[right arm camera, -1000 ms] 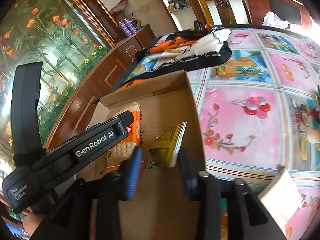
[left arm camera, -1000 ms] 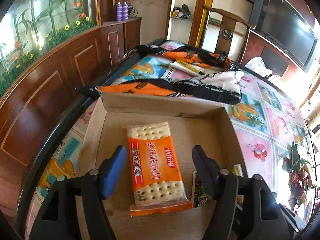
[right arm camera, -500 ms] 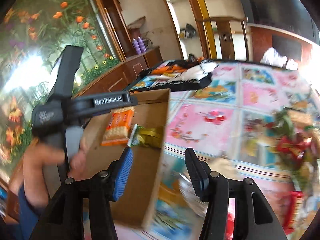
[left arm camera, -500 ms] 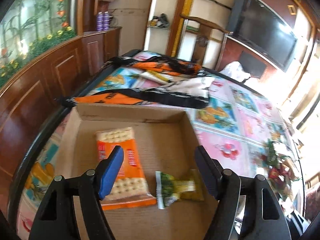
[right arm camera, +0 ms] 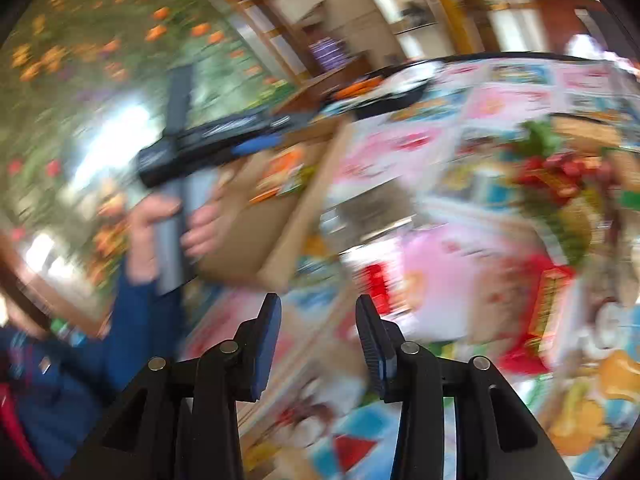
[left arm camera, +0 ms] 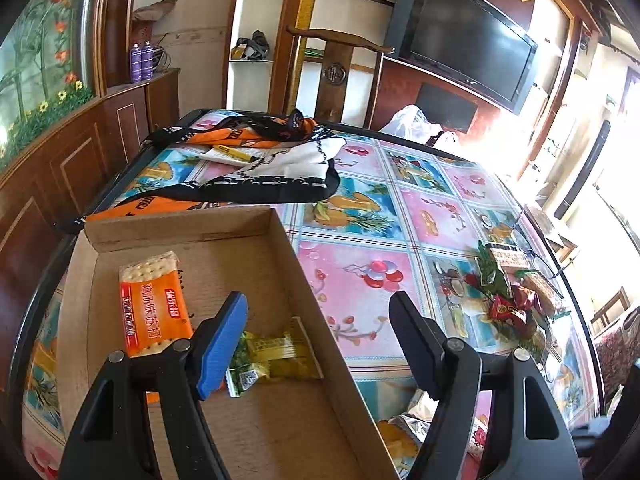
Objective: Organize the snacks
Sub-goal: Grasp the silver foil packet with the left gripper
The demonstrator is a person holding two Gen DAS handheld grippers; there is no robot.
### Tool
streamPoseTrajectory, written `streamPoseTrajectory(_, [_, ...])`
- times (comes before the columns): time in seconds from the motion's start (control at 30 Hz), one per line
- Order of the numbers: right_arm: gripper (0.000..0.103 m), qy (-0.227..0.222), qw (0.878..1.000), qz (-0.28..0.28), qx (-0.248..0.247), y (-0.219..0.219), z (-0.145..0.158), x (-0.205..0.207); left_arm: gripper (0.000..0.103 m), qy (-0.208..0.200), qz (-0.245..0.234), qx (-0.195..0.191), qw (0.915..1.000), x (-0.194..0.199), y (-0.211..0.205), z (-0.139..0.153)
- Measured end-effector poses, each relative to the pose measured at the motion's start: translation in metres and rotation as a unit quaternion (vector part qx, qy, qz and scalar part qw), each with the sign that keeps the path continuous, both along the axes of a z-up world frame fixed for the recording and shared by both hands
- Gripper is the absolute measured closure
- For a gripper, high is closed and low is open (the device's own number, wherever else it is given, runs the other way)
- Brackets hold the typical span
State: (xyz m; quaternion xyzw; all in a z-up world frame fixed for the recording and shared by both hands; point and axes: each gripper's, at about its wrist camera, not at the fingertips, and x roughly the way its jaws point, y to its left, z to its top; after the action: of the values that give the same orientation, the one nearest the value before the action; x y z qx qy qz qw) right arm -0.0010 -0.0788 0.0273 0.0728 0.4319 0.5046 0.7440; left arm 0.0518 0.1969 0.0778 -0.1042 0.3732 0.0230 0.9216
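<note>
Patterned tablecloth (left arm camera: pixel 360 288) covers the table beneath both tools. Left gripper (left arm camera: pixel 316 320) hangs released and empty over the cardboard box (left arm camera: pixel 320 320), whose near end runs out of frame. Inside lie an orange cracker pack (left arm camera: pixel 150 308) and a yellow-green packet (left arm camera: pixel 276 356), the latter partly hidden by the blue pad. Loose snacks (left arm camera: pixel 508 292) sit well apart, right of the box. Right gripper (right arm camera: pixel 318 340) has just been closing, nothing between its jaws. Only its heavily blurred view shows a hand (right arm camera: pixel 160 224) holding the left tool.
</note>
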Motion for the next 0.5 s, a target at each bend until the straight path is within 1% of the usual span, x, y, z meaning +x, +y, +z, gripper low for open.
streamPoseTrajectory(0.03, [0.060,0.007,1.000,0.024,-0.005,0.007,-0.003,-0.004,0.031,0.000,-0.003,0.001,1.0000,0.000,-0.002,0.000])
streamPoseTrajectory(0.1, [0.060,0.001,0.998,0.043,-0.045,0.021,-0.012,-0.009,0.031,-0.001,-0.006,0.002,1.0000,0.000,-0.003,0.000])
streamPoseTrajectory(0.13, [0.060,0.006,0.997,0.051,-0.061,0.026,-0.016,-0.010,0.031,0.000,-0.009,0.002,1.0000,0.000,-0.005,0.000])
streamPoseTrajectory(0.17, [0.060,0.007,0.996,0.052,-0.075,0.030,-0.021,-0.009,0.031,0.001,-0.013,0.001,0.9999,0.000,-0.006,0.000])
streamPoseTrajectory(0.2, [0.060,0.010,0.996,0.042,-0.082,0.029,-0.024,-0.005,0.031,0.003,-0.023,0.001,0.9997,0.000,-0.009,-0.001])
streamPoseTrajectory(0.23, [0.060,0.016,0.996,0.026,-0.082,0.025,-0.026,0.001,0.031,0.006,-0.034,0.003,0.9994,0.000,-0.013,-0.002])
streamPoseTrajectory(0.3, [0.061,0.015,0.996,-0.024,-0.085,0.014,-0.029,0.014,0.030,0.009,-0.051,0.007,0.9986,-0.001,-0.022,-0.003])
streamPoseTrajectory(0.37, [0.061,0.010,0.989,-0.113,-0.092,-0.005,-0.028,0.030,0.028,0.014,-0.078,0.017,0.9967,-0.002,-0.035,-0.004])
streamPoseTrajectory(0.4, [0.061,0.015,0.984,-0.153,-0.087,-0.018,-0.028,0.037,0.025,0.020,-0.096,0.021,0.9949,-0.003,-0.044,-0.006])
streamPoseTrajectory(0.43, [0.061,0.023,0.980,-0.182,-0.077,-0.029,-0.027,0.043,0.024,0.024,-0.109,0.029,0.9933,-0.004,-0.052,-0.007])
streamPoseTrajectory(0.47, [0.061,0.036,0.977,-0.205,-0.055,-0.042,-0.025,0.048,0.022,0.027,-0.117,0.036,0.9921,-0.004,-0.059,-0.009])
streamPoseTrajectory(0.5, [0.061,0.048,0.975,-0.216,-0.031,-0.051,-0.024,0.050,0.021,0.030,-0.126,0.043,0.9907,-0.004,-0.066,-0.011])
